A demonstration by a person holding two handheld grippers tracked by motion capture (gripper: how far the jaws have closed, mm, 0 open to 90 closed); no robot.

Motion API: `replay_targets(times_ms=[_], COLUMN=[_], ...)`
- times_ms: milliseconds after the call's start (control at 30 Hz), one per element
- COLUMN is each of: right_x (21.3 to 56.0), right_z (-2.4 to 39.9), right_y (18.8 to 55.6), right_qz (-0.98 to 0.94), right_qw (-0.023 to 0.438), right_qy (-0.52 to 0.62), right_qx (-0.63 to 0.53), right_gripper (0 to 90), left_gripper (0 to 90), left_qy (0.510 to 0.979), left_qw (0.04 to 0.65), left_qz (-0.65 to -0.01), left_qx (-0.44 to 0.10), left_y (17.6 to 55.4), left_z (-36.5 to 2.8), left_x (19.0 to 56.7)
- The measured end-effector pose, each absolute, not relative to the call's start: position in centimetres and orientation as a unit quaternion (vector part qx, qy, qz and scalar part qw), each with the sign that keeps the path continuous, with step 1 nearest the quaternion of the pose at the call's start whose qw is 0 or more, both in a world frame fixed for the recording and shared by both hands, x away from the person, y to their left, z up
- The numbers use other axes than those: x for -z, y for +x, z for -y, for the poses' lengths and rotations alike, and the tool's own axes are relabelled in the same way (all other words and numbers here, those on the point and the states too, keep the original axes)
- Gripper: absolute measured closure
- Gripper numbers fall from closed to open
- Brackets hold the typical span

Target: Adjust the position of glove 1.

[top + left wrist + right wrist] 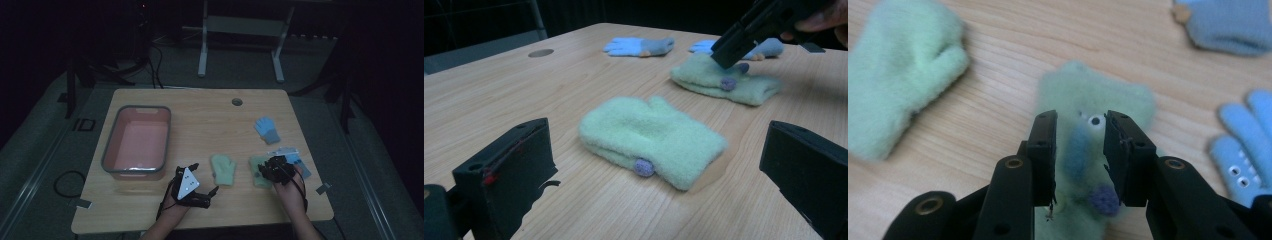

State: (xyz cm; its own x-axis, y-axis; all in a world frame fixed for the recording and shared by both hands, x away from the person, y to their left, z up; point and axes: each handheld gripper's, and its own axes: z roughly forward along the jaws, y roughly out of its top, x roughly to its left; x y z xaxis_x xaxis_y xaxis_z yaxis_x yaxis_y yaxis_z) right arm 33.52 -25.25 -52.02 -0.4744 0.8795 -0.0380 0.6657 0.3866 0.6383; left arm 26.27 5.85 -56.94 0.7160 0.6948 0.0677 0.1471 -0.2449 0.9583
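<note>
Two light green mittens lie on the wooden table. One mitten rests just ahead of my left gripper, whose jaws stand wide open with nothing between them. The other green mitten lies flat under my right gripper. That gripper points down at it, jaws a little apart and open, with the fabric showing through the gap. In the left gripper view, the right gripper hovers at that mitten's top.
A pink tub with a grey rim stands at the left of the table. One blue glove lies farther back on the right. Another blue glove lies beside the right hand. There is a cable hole near the far edge.
</note>
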Motion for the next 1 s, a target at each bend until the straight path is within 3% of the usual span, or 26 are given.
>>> replay_targets(times_ms=[633,1000], right_x=[49.7,52.7], right_z=[29.2,28.8], right_y=[35.4,35.0], right_qz=[-0.869,-0.869], right_qw=[0.15,0.129], right_qy=[0.347,0.36], right_qx=[-0.321,-0.315], right_gripper=[68.4,66.8], left_gripper=[1.1,1.1], left_qy=[0.748,0.748], left_qw=[0.547,0.546], left_qz=[-0.282,-0.28], left_qx=[-0.248,-0.253], left_y=[26.3,26.2], left_z=[-5.9,-5.8], left_x=[56.9,56.9])
